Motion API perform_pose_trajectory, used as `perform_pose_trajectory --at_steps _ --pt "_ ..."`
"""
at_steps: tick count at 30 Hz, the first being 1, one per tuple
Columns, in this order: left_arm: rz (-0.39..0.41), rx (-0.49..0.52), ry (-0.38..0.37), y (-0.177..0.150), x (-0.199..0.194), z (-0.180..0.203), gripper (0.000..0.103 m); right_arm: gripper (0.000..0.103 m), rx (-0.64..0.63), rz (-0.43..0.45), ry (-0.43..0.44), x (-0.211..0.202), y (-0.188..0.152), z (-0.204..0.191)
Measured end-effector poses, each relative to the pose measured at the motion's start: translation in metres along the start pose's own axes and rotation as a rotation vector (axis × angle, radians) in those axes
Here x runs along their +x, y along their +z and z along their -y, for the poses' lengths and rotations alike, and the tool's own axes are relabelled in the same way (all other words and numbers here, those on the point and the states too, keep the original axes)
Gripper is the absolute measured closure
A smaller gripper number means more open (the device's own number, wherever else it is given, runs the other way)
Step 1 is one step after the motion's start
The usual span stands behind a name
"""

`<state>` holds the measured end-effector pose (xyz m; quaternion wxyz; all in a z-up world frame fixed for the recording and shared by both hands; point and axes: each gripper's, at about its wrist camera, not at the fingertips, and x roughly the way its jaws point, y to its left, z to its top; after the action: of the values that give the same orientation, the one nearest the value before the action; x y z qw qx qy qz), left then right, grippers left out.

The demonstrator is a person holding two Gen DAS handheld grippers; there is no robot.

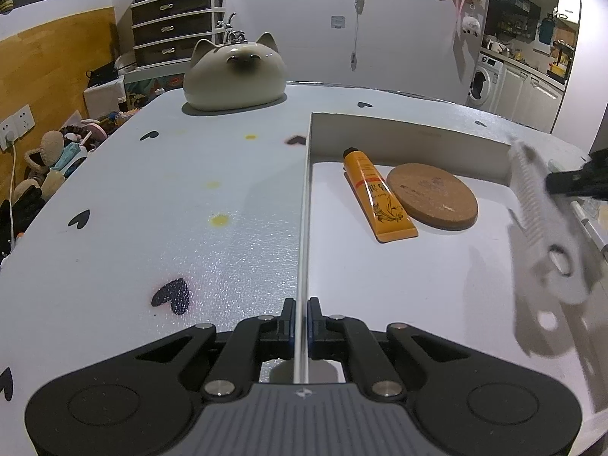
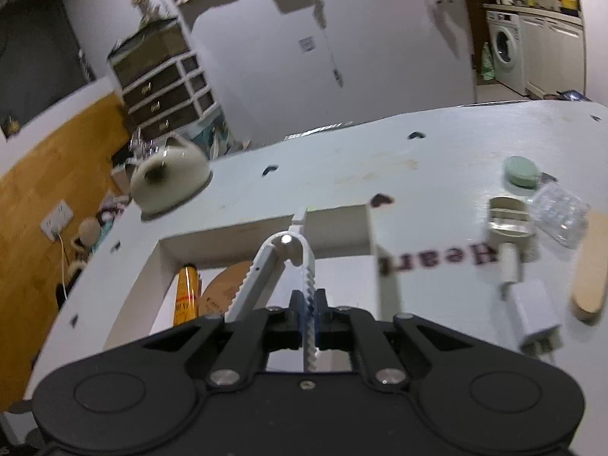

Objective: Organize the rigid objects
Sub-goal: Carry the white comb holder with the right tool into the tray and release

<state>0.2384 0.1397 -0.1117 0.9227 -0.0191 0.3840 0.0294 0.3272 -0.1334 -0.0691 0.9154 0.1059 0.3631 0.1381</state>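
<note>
My left gripper [image 1: 302, 317] is shut on the left wall of a shallow white box [image 1: 304, 205]. Inside the box lie an orange tube [image 1: 376, 193] and a round cork coaster [image 1: 433, 195]. My right gripper [image 2: 308, 302] is shut on a white toothed folding clip [image 2: 281, 262] and holds it above the box [image 2: 266, 233]. The clip also shows, blurred, at the right in the left wrist view [image 1: 539, 212], with the right gripper's black fingers [image 1: 577, 182] on it. The tube [image 2: 186, 292] and coaster [image 2: 220, 292] show below it.
A ceramic cat figure [image 1: 235, 72] stands at the table's far left. To the right of the box lie a green round tin [image 2: 522, 171], a clear plastic piece [image 2: 560, 212], a white charger plug [image 2: 535, 315], a small metal-look case [image 2: 509, 220] and a wooden oval [image 2: 591, 277].
</note>
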Motion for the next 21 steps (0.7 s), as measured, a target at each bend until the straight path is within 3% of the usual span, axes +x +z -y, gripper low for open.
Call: perform_pose_trajectory --at_steps 10,18,21 --pt "0.005 0.000 -0.007 -0.001 0.000 0.000 0.100 0.097 -0.070 -0.069 -0.133 0.034 0.001 -0.007" --pt "0.006 -0.001 -0.007 -0.001 0.000 -0.001 0.100 0.098 -0.122 -0.068 -0.221 0.039 -0.001 -0.007" --pt "0.005 -0.001 -0.007 -0.001 0.000 -0.001 0.100 0.086 -0.131 -0.062 -0.214 0.034 0.002 -0.006"
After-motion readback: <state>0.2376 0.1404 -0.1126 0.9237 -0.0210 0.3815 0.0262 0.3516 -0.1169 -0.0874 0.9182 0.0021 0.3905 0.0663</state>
